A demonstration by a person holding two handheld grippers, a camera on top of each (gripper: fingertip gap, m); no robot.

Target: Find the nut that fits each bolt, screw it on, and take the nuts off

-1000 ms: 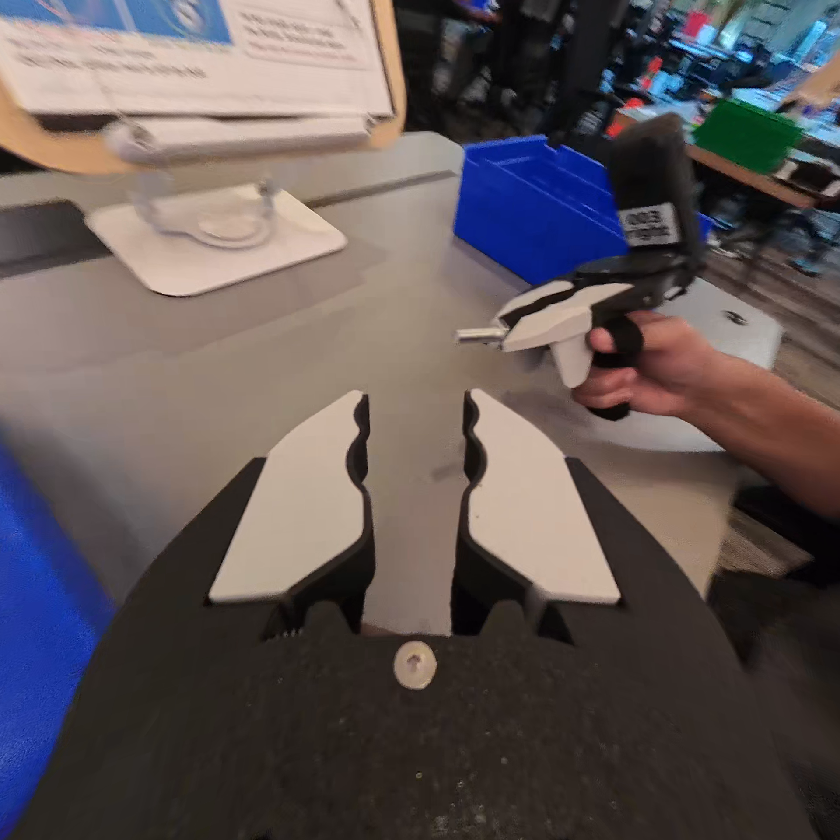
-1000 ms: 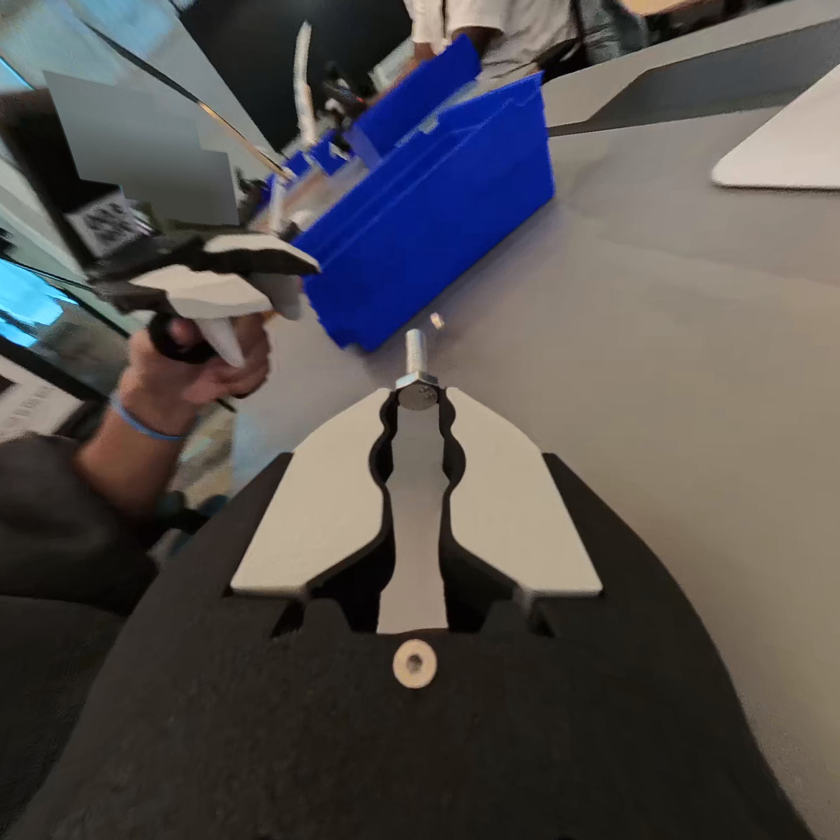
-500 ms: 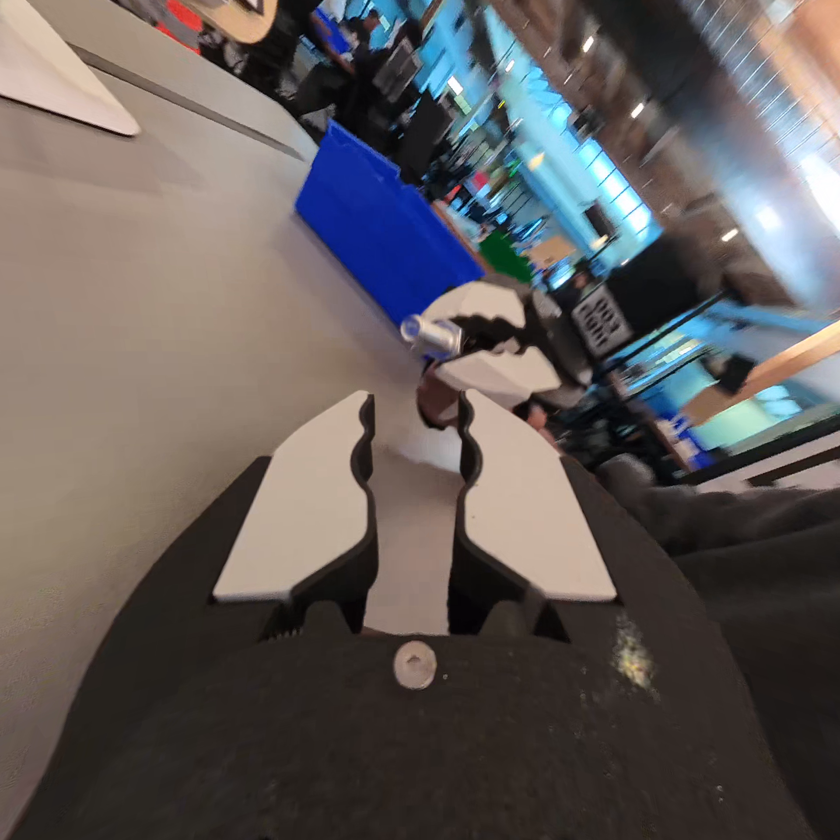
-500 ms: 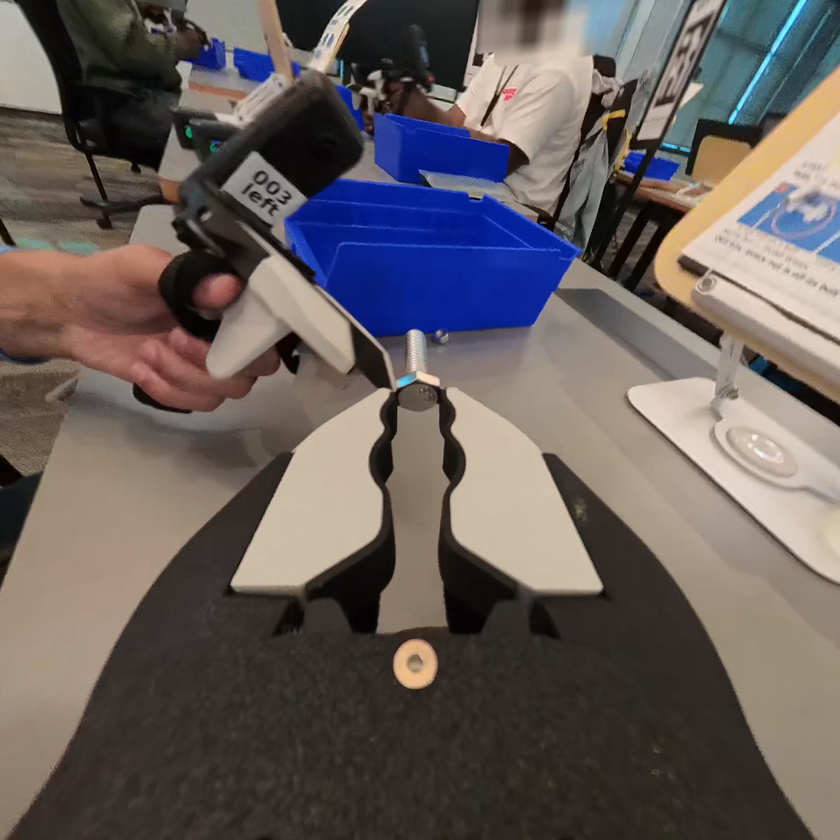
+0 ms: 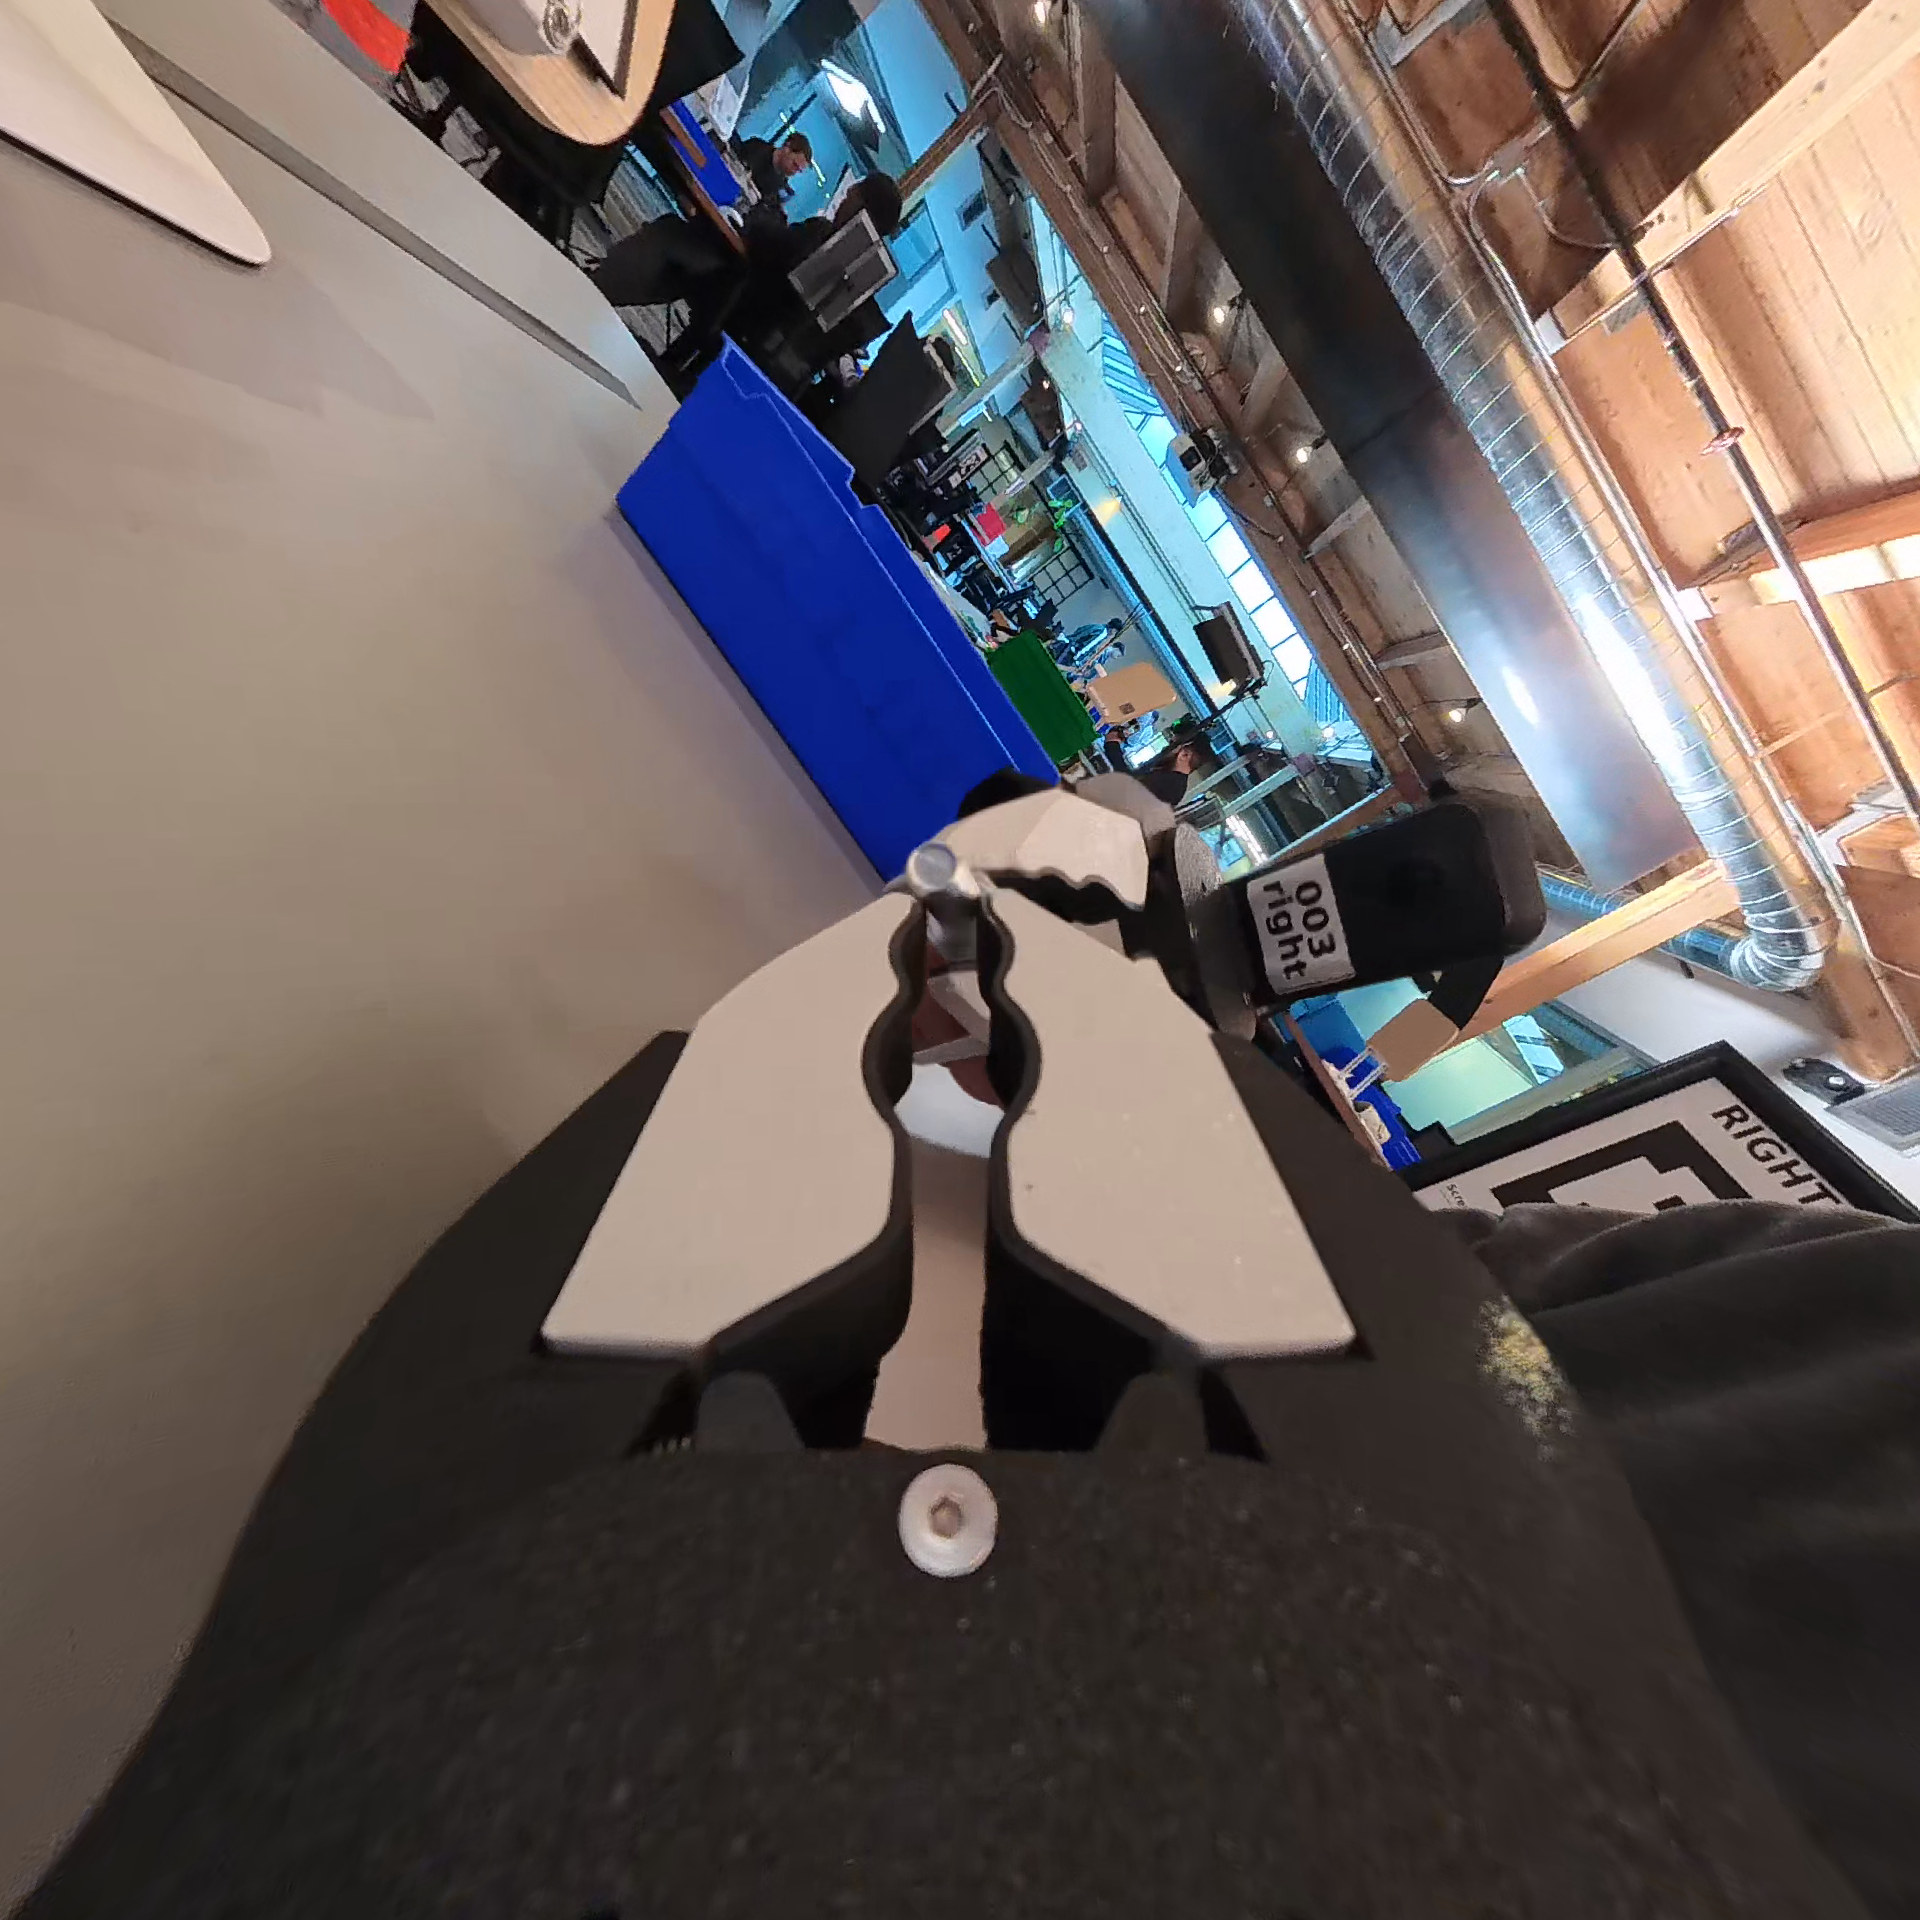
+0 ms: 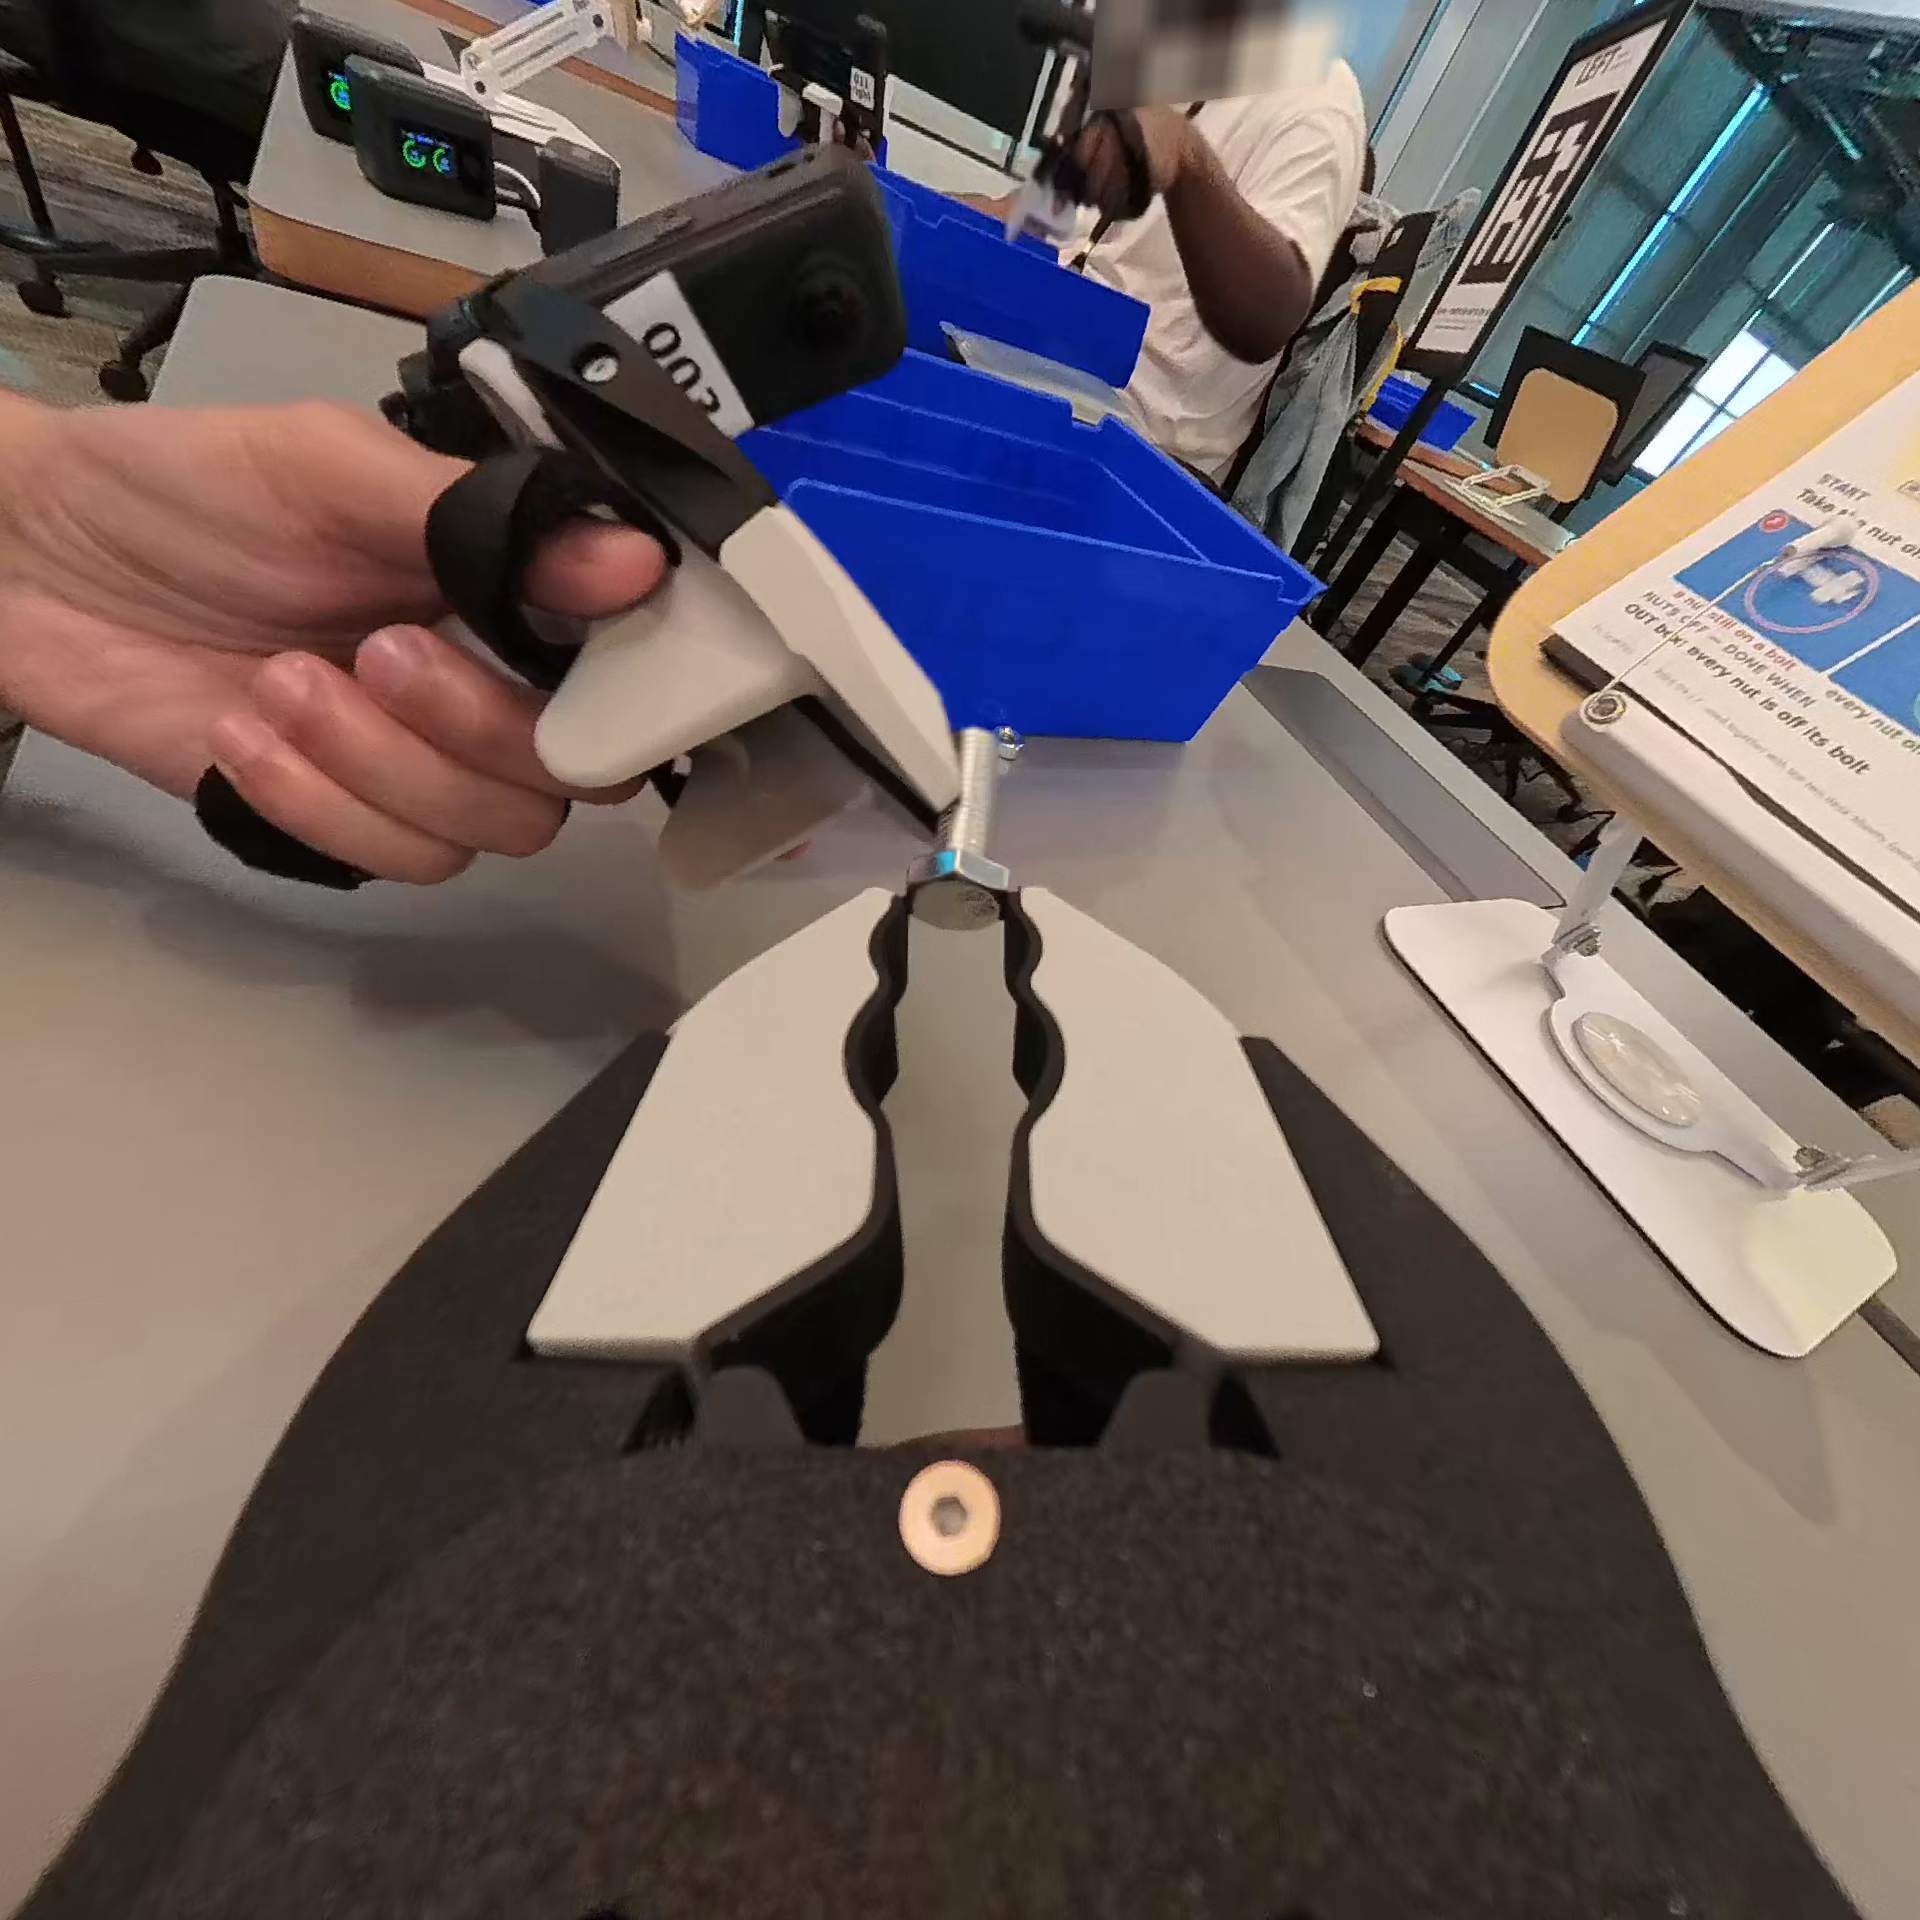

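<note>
A silver hex bolt [image 6: 971,800] is held between both grippers above the grey table [image 6: 312,1039]. My right gripper [image 6: 956,909] is shut on the bolt's hex head, with the threaded shaft pointing away from it. My left gripper [image 6: 914,805], held by a hand, comes in from the left and its fingertips pinch the shaft. In the left wrist view my left gripper [image 5: 951,925] is shut on the bolt's shaft [image 5: 940,873], with the right gripper [image 5: 1023,873] just behind it. A small nut [image 6: 1006,740] lies on the table by the blue bin.
An open blue bin [image 6: 1039,603] stands on the table right behind the bolt; it also shows in the left wrist view [image 5: 810,623]. A white stand base [image 6: 1621,1091] with a tilted instruction board is at the right. A person sits at a table farther back.
My left gripper swung over to the right gripper and closed its fingers on the bolt's shaft. The right gripper kept hold of the bolt head and turned toward the bin.
</note>
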